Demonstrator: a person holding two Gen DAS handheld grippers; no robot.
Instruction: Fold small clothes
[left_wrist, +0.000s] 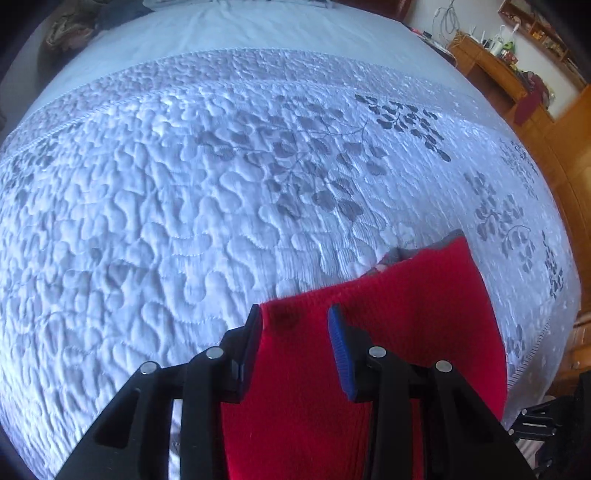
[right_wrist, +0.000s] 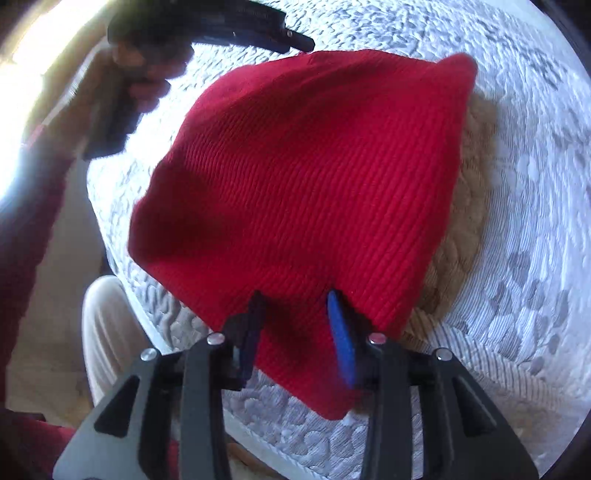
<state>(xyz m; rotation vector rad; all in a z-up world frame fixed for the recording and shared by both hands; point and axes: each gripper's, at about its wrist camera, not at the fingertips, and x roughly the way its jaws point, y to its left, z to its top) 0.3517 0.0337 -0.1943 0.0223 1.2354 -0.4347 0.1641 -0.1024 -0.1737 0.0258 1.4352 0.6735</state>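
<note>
A red ribbed knit hat (right_wrist: 303, 177) lies on the white quilted bed, over a tan cable-knit piece (right_wrist: 465, 221) that sticks out on its right. My right gripper (right_wrist: 295, 299) is open, its fingers straddling the hat's near edge. In the left wrist view the red hat (left_wrist: 406, 314) lies under and between my open left gripper (left_wrist: 295, 314); a grey edge (left_wrist: 421, 247) shows beyond it. The left gripper (right_wrist: 221, 26) also shows at the top of the right wrist view, held by a hand.
The quilted bedspread (left_wrist: 221, 203) with grey leaf patterns spreads far ahead. A wooden desk with clutter (left_wrist: 495, 62) stands at the right beyond the bed. The bed's near edge (right_wrist: 155, 325) and the person's light trousers (right_wrist: 107, 332) are at the lower left.
</note>
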